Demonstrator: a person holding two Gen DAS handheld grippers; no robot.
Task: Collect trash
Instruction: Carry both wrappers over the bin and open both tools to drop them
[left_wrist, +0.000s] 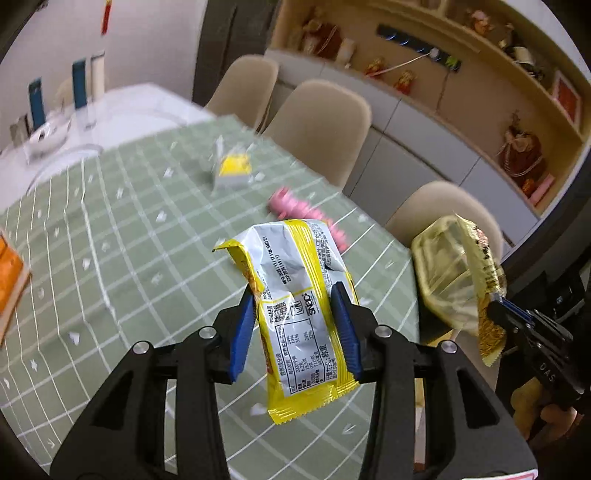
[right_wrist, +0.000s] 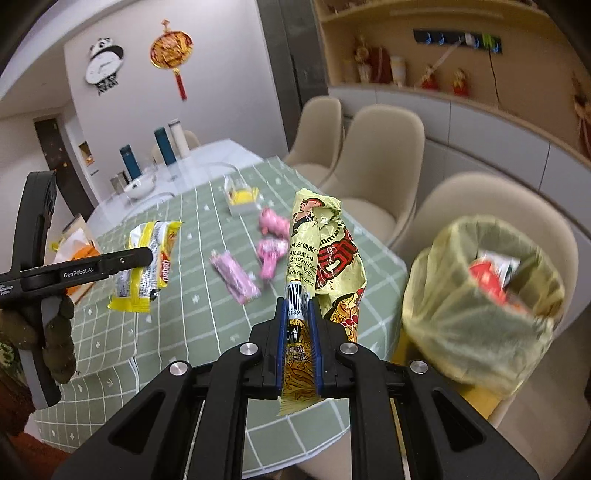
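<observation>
The left gripper (left_wrist: 295, 325) is clamped across the width of a yellow-and-silver snack wrapper (left_wrist: 301, 314), its blue pads (left_wrist: 242, 332) pressing on both long edges. The wrapper is flattened and creased, printed side up, showing a nutrition table, a barcode block and date print; its crimped yellow end hangs toward the camera. It is held in the air above the green checked tablecloth (left_wrist: 110, 229).

The right gripper (right_wrist: 298, 343) is closed tightly on the lower end of a crumpled pale-yellow noodle wrapper (right_wrist: 325, 258). This wrapper stands upright out of the jaws, bearing a cartoon figure, red lettering and a barcode just above the pads.

Just beside the table edge, on a beige chair (right_wrist: 498, 206), sits a bin lined with a translucent yellow bag (right_wrist: 461, 314); red and white packaging lies inside it.

Left on the tablecloth: three pink wrappers (right_wrist: 236, 277), near one another, and a small clear box with yellow contents (right_wrist: 242, 197) farther back.
</observation>
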